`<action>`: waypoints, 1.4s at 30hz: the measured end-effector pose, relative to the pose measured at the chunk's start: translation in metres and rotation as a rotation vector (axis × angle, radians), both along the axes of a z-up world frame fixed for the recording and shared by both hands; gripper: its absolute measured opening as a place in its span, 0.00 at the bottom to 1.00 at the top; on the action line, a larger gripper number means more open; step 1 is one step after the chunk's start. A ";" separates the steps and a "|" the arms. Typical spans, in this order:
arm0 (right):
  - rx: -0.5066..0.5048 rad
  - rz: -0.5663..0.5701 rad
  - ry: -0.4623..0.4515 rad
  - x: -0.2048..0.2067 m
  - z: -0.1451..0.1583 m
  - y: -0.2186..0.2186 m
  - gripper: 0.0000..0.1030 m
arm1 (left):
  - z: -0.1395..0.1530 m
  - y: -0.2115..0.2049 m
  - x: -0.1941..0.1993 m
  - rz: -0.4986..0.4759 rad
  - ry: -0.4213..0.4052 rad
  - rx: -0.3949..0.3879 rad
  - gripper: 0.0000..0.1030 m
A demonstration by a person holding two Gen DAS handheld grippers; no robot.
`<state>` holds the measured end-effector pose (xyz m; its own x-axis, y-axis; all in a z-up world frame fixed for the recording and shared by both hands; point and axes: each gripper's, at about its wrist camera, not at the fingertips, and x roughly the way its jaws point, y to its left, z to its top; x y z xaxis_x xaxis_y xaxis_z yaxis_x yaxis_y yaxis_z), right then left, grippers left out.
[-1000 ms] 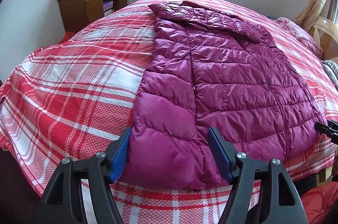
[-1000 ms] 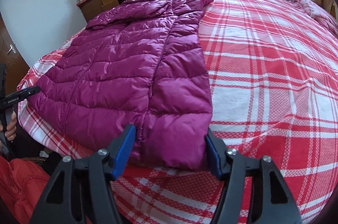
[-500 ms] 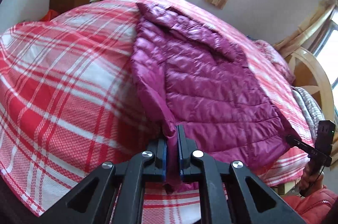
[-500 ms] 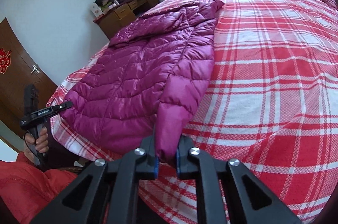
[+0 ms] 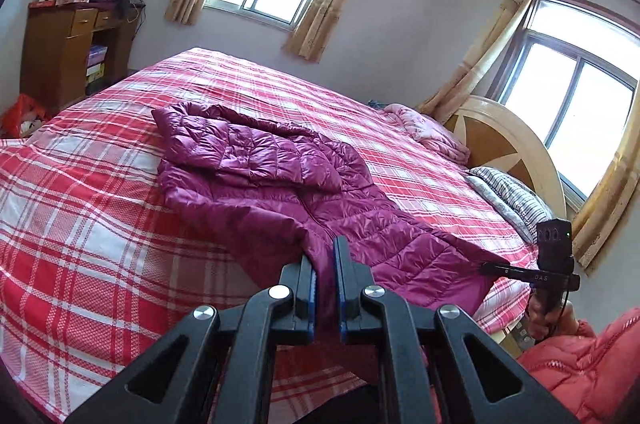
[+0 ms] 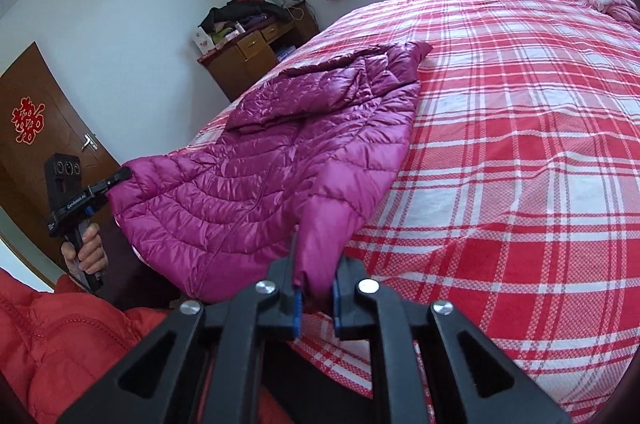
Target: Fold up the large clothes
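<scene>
Left wrist: jacket (image 5: 280, 192) lengthwise, hood apparently far | left tool (image 5: 325, 288), right tool (image 6: 316, 288) clamp hem corners

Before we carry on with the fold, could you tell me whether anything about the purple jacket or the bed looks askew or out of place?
Nothing stands out. The purple jacket lies on the plaid bedspread, its hem corners pinched by the left gripper and right gripper. It looks intact.
</scene>
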<state>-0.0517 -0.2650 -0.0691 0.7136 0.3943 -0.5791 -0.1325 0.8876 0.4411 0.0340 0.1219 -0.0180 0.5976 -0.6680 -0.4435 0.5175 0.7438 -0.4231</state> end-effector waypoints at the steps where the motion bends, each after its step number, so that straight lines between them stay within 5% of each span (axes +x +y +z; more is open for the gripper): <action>1: 0.017 -0.009 0.000 0.001 0.001 -0.002 0.13 | 0.001 -0.001 0.004 0.015 0.012 0.000 0.07; 7: 0.081 -0.005 -0.031 0.033 0.024 -0.016 0.12 | 0.008 -0.002 0.036 0.140 0.086 0.045 0.07; 15: 0.192 -0.093 -0.001 0.141 0.053 -0.051 0.12 | 0.014 0.006 0.126 0.293 0.156 0.093 0.07; 24: 0.222 -0.196 0.132 0.272 0.014 -0.069 0.12 | -0.036 -0.010 0.246 0.399 0.337 0.237 0.07; 30: 0.182 -0.232 0.177 0.308 -0.025 -0.072 0.18 | -0.062 0.003 0.278 0.379 0.423 0.144 0.08; 36: 0.274 -0.217 0.219 0.325 -0.045 -0.085 0.23 | -0.054 0.026 0.284 0.311 0.452 0.026 0.08; 39: 0.307 -0.199 0.181 0.320 -0.034 -0.091 0.35 | -0.036 0.035 0.282 0.273 0.419 0.010 0.12; 41: 0.304 -0.199 0.106 0.311 -0.014 -0.096 0.72 | -0.025 0.041 0.275 0.256 0.390 0.001 0.28; 42: 0.304 -0.201 0.061 0.305 -0.004 -0.099 0.78 | -0.020 0.044 0.273 0.265 0.374 0.006 0.39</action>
